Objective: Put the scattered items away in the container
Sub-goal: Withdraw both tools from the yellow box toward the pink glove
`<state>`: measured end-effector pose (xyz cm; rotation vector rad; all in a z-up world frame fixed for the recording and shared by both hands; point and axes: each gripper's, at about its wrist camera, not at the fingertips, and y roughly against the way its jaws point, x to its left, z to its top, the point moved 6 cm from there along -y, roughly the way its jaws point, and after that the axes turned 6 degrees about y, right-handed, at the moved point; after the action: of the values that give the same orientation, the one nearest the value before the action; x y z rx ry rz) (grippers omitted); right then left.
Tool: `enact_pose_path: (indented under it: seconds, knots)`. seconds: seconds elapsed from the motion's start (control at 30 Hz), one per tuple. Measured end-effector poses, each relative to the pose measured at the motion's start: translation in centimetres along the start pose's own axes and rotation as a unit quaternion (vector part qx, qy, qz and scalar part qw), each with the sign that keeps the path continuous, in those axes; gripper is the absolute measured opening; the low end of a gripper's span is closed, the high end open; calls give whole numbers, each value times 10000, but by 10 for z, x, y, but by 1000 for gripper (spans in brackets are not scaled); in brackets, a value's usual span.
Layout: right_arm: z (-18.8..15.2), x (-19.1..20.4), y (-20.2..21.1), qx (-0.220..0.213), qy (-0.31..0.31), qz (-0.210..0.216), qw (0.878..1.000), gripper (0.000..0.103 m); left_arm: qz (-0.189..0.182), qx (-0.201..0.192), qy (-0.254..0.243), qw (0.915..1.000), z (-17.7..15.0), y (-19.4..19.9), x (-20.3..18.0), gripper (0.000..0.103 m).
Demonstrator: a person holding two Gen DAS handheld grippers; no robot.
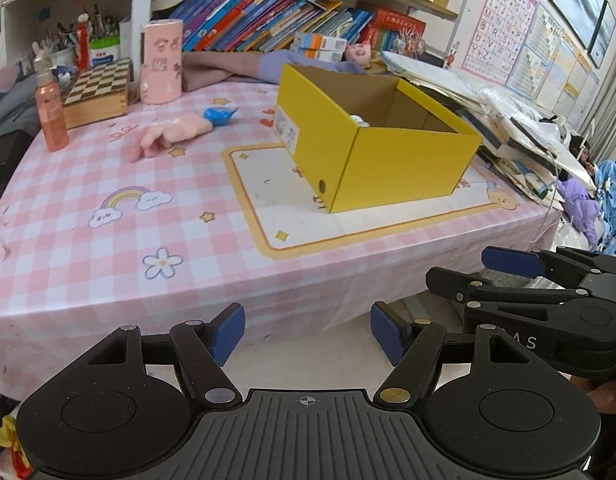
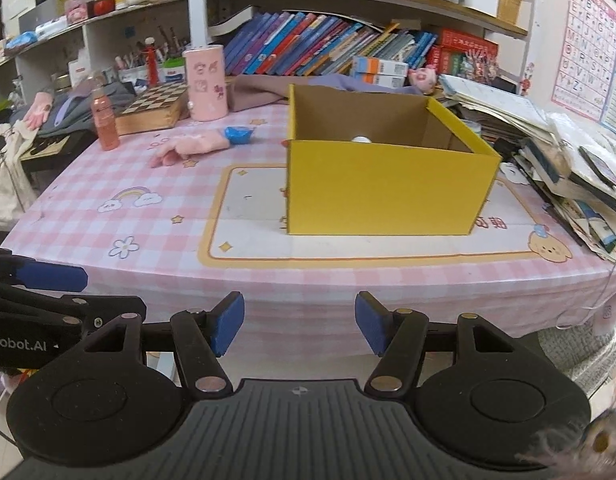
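A yellow cardboard box stands open on the pink checked tablecloth, with a small white item just showing inside. Left of the box lie a pink glove and a crumpled blue item. My left gripper hangs open and empty in front of the table's near edge. My right gripper is open and empty too, also short of the table edge; it shows side-on in the left wrist view. The left one's blue pad shows in the right wrist view.
At the back left stand an orange bottle, a chessboard box and a pink cylinder. Books line the shelf behind. A stack of papers and books crowds the table's right side. A cream mat lies under the box.
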<state>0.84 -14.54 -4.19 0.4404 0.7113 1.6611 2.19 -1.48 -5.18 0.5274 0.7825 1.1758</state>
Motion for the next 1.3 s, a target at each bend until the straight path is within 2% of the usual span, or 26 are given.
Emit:
enact_pose_path:
  seconds: [0.07,0.13,0.77,1.03,1.3]
  knots:
    - [3,6,0,-55,62,50,10000,60,49,-19,37,10000,0,3,6,73]
    - [7,13,1,-113,135,116,9998,61,103,-56,74,9999,0,6,12,79]
    - [44,68,-16,-408,680,706,9943,62,665,-472,601,9949,11,34,67,79]
    - [57,85,-34,-398,850,945,9911,62,881,-520,800,9915,18,32,89,79]
    - [72,82,-60,-322,799,916,9921,61,893,-462,795,9917,36,11,100,79]
